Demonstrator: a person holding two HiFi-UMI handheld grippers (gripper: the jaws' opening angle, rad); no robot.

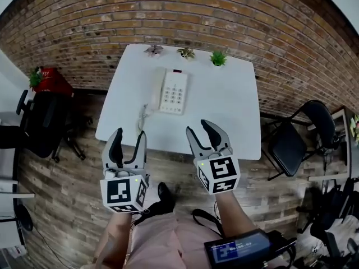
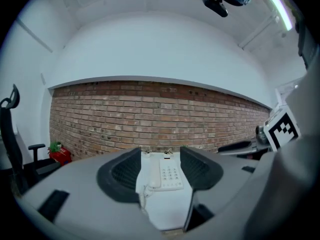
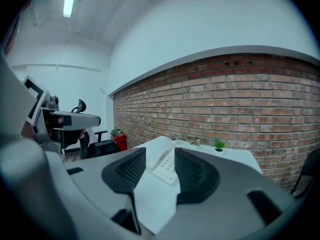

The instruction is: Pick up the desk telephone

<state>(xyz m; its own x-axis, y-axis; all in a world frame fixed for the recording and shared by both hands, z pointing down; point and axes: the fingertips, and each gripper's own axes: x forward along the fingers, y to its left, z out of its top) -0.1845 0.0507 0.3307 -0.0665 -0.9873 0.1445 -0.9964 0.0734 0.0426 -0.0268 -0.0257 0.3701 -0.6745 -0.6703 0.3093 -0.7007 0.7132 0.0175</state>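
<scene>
A white desk telephone (image 1: 171, 91) lies on the white table (image 1: 230, 111), its handset (image 1: 155, 92) on the left side and a coiled cord (image 1: 142, 116) trailing toward the near edge. My left gripper (image 1: 129, 136) hovers at the table's near edge, open and empty, well short of the phone. My right gripper (image 1: 199, 129) is open and empty beside it, just over the near edge. In the left gripper view the telephone (image 2: 167, 174) shows far off between the jaws. The right gripper view frames the telephone (image 3: 164, 166) the same way.
Three small potted plants (image 1: 185, 52) line the table's far edge against a brick wall (image 1: 235, 15). A black office chair (image 1: 42, 122) stands left of the table near a red object (image 1: 50, 82). Another black chair (image 1: 291, 144) stands at the right.
</scene>
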